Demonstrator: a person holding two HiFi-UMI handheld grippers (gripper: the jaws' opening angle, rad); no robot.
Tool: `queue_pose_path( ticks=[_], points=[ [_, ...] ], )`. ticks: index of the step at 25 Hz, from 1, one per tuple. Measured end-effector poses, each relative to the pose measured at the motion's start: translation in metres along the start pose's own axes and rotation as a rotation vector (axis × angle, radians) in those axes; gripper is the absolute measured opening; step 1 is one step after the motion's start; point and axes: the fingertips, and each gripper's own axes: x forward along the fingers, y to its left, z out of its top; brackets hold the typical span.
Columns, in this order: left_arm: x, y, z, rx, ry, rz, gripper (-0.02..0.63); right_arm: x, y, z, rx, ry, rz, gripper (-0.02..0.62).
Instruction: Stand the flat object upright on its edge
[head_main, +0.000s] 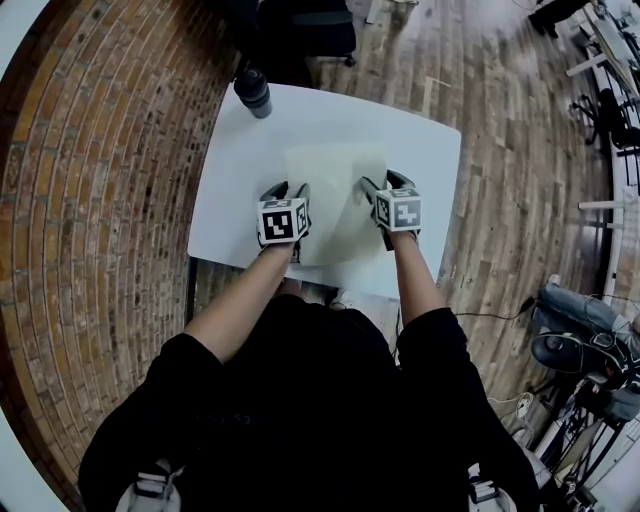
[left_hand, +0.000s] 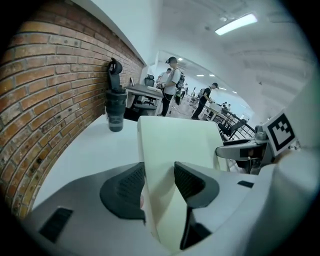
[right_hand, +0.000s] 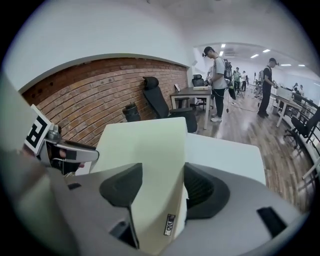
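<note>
A pale cream flat slab (head_main: 335, 180) lies lengthwise over the white table (head_main: 240, 170), its near end held from both sides. My left gripper (head_main: 286, 190) is shut on its left side, and in the left gripper view both ribbed pads press on the slab (left_hand: 180, 140). My right gripper (head_main: 383, 185) is shut on its right side, where the slab (right_hand: 145, 145) fills the gap between the pads and shows a small label on its edge. I cannot tell whether the slab's far end touches the table.
A dark lidded tumbler (head_main: 253, 92) stands at the table's far left corner, beyond the slab. A brick wall (head_main: 90, 200) runs along the left. A black office chair (head_main: 310, 30) sits behind the table. Several people stand at desks far back (left_hand: 172, 85).
</note>
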Motion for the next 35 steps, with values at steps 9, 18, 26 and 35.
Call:
queue_pose_path(
  ticks=[9, 18, 26, 35],
  points=[
    [-0.019, -0.013, 0.005, 0.063, -0.038, -0.029, 0.195, -0.032, 0.005, -0.004, 0.014, -0.082, -0.037, 0.264],
    [-0.033, -0.026, 0.022, 0.135, -0.097, -0.061, 0.195, -0.059, 0.003, 0.008, 0.046, -0.177, -0.087, 0.261],
    [-0.041, -0.037, 0.035, 0.188, -0.149, -0.069, 0.195, -0.072, 0.000, 0.014, 0.043, -0.240, -0.102, 0.261],
    [-0.045, -0.045, 0.048, 0.242, -0.219, -0.086, 0.195, -0.083, -0.003, 0.019, 0.039, -0.313, -0.120, 0.259]
  ],
)
